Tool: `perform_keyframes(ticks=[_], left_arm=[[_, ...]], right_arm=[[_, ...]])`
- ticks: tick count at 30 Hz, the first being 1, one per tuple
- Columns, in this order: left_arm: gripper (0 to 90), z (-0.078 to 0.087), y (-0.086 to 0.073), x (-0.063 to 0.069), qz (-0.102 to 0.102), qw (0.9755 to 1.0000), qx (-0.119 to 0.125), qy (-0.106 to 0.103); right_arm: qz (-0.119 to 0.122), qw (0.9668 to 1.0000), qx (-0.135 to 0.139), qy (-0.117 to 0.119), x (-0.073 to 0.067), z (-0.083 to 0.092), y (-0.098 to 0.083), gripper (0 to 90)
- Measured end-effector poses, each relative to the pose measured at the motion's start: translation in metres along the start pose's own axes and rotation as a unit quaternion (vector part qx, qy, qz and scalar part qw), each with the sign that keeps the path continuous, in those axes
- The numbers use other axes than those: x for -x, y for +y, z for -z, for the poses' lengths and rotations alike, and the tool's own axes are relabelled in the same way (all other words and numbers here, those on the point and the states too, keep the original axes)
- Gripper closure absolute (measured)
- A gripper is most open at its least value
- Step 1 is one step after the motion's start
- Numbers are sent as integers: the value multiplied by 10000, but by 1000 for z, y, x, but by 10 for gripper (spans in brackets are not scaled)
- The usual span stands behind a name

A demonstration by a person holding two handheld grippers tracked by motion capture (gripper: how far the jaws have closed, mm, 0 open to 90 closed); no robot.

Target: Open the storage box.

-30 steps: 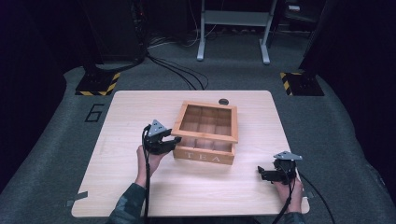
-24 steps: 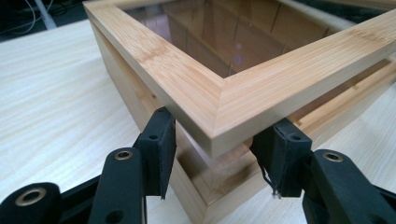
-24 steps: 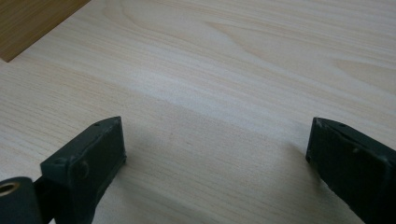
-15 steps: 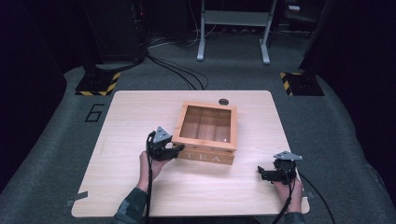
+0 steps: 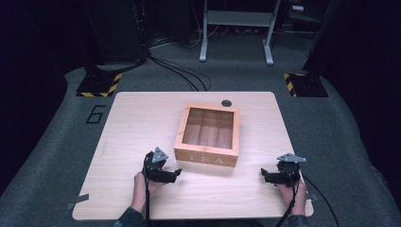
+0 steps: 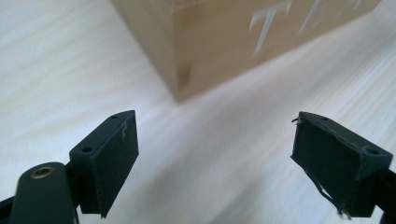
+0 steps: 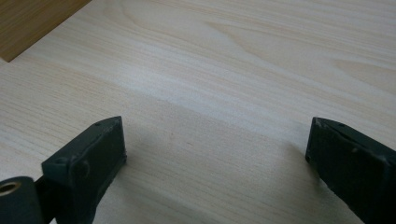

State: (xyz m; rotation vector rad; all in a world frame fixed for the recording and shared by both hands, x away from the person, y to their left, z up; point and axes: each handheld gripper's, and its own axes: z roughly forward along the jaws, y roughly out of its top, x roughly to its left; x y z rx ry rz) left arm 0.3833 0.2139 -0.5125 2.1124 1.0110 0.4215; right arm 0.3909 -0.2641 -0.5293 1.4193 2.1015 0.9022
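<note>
My left gripper hangs low over the table, its jaws having just been opening, nothing between them. The wooden tea box sits just ahead and to its right, lid closed. Right of the box, my right gripper rests with jaws spread, empty.

Tea box blurred and cropped at the top edge, its white lettering smeared; box corner cropped
</note>
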Motion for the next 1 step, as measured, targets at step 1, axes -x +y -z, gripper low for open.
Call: perform_keyframes(ticks=[1], left_arm=[[123, 0, 0, 0, 0, 10000, 0, 0]], right_arm=[[0, 10000, 0, 0, 0, 0, 0, 43]])
